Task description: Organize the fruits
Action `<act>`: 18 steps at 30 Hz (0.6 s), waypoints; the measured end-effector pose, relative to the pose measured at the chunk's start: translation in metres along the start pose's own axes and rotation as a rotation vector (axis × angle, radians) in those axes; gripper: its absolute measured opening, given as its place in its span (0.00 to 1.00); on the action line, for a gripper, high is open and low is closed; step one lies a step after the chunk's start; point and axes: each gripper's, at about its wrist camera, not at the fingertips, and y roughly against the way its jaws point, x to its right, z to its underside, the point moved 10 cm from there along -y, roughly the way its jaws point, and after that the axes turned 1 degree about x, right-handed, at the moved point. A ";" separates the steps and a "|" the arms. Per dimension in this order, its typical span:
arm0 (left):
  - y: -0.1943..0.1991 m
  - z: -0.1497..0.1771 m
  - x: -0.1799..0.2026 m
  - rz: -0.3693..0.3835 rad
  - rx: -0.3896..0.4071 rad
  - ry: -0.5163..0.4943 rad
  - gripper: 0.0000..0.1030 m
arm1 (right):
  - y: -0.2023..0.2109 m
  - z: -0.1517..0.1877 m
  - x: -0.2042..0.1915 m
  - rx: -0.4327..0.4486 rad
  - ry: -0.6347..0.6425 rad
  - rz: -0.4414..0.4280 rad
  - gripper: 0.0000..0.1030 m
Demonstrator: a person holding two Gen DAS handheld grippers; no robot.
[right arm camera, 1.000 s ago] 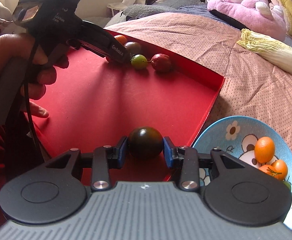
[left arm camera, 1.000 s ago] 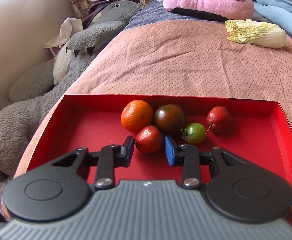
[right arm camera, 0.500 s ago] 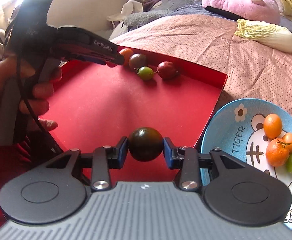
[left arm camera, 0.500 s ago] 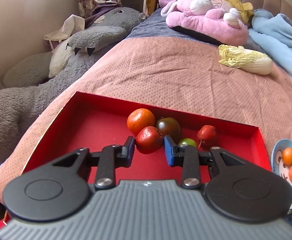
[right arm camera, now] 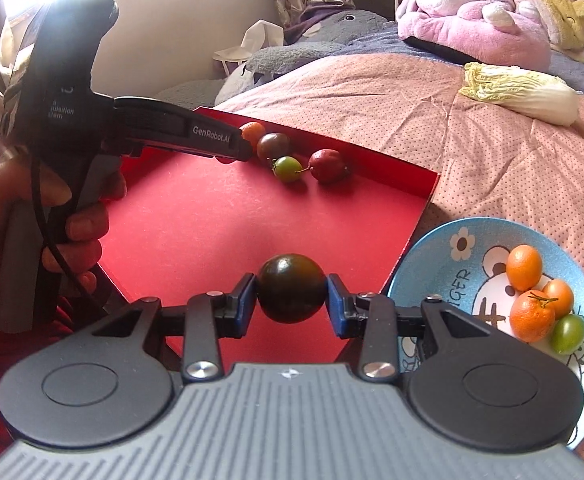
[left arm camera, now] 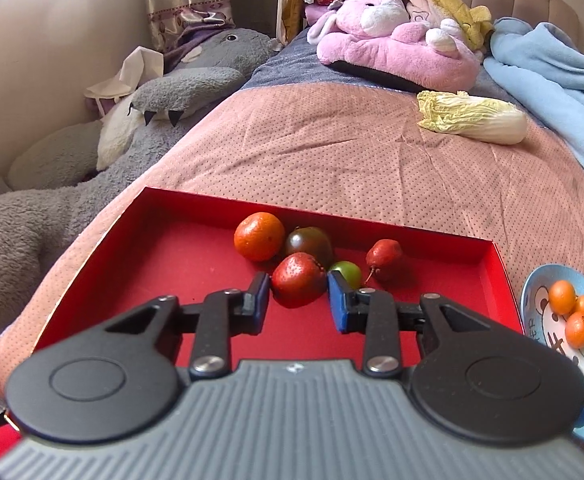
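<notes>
My left gripper (left arm camera: pixel 298 294) is shut on a red speckled fruit (left arm camera: pixel 296 284) and holds it above the red tray (left arm camera: pixel 163 256). An orange (left arm camera: pixel 259 236), a dark tomato (left arm camera: pixel 310 240), a small green tomato (left arm camera: pixel 348 272) and a small red fruit (left arm camera: pixel 384 254) lie at the tray's far side. My right gripper (right arm camera: pixel 292 300) is shut on a dark round tomato (right arm camera: pixel 291 294) over the tray's near right corner (right arm camera: pixel 372 272). The blue bear plate (right arm camera: pixel 444 256) at the right holds several oranges (right arm camera: pixel 532 316) and a green tomato (right arm camera: pixel 568 334).
The tray and plate rest on a pink dotted bedspread (left arm camera: pixel 332 152). A napa cabbage (left arm camera: pixel 472 118) lies further back. A grey plush (left arm camera: pixel 71 184) lies along the left edge, a pink plush (left arm camera: pixel 392 52) and a blue blanket (left arm camera: pixel 552 80) at the back.
My left gripper closed on the red speckled fruit and lifted it off the tray. My right gripper carried the dark tomato toward the blue plate.
</notes>
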 end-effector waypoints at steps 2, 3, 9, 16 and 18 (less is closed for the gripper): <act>0.001 0.001 0.000 -0.001 0.002 0.000 0.34 | 0.002 0.000 0.000 0.003 0.001 0.006 0.42; 0.002 0.001 0.001 -0.001 0.003 0.000 0.34 | 0.003 0.000 0.000 0.005 0.001 0.009 0.42; 0.007 0.002 0.003 0.005 0.017 -0.012 0.34 | 0.007 -0.003 -0.005 0.013 0.012 0.016 0.42; 0.010 0.002 0.002 -0.001 0.030 -0.011 0.34 | 0.013 -0.003 -0.010 0.010 0.028 0.035 0.42; 0.011 0.002 0.001 0.000 0.033 -0.005 0.34 | 0.016 -0.003 -0.010 0.008 0.031 0.045 0.42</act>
